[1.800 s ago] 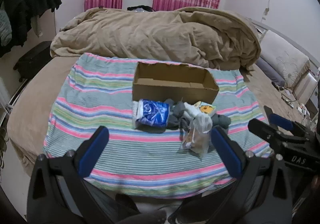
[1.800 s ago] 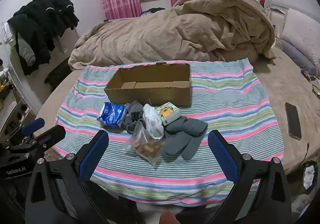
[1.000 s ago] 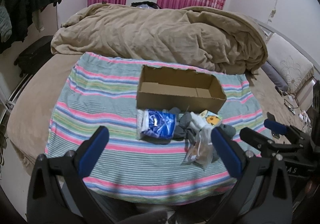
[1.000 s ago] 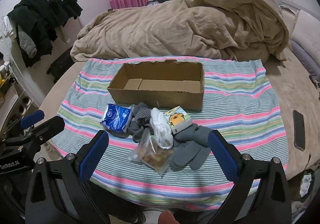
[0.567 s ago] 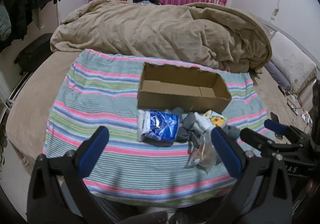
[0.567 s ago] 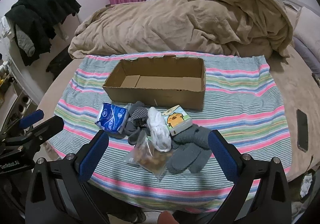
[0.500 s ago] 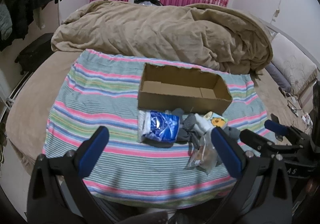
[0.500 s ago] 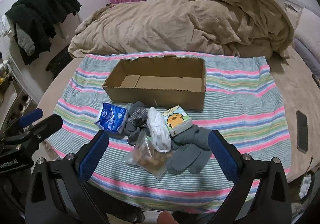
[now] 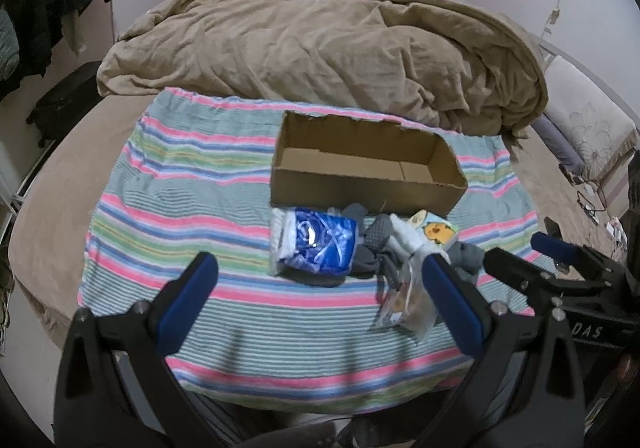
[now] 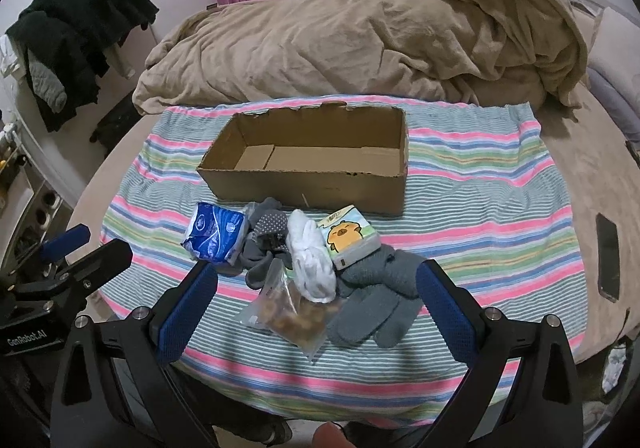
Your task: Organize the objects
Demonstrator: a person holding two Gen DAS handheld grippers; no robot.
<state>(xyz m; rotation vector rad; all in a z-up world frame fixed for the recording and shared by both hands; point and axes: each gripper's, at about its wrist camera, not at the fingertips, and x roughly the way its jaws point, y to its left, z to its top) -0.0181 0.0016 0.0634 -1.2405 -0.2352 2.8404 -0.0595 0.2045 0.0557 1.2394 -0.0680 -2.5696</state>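
Both wrist views over a bed, start of the sorting task. The cardboard box [image 10: 308,158] stands empty on the striped blanket [image 10: 480,208], its open top facing up. Just in front of its near wall lies one tight cluster: a blue tissue pack [image 10: 214,232] at the left, dark grey socks [image 10: 266,236] touching it, a white rolled cloth [image 10: 312,252], a cartoon-printed tissue pack [image 10: 350,238], grey knitted gloves [image 10: 378,300] at the right, and a clear snack bag [image 10: 290,314] nearest the viewer.

The left tongs [image 9: 316,300] and the right tongs [image 10: 316,306] are both spread wide and carry nothing. Compared with the frames of the preceding two seconds, the cluster and the box now sit larger and lower between the fingers in each view, so both tools have advanced toward the pile and risen slightly; no item has shifted. In the left view the blue pack [image 9: 316,244] lies between the spread fingers, which suggests it as that tool's first pick. Every object remains outside the box, so the whole task is judged still ahead.
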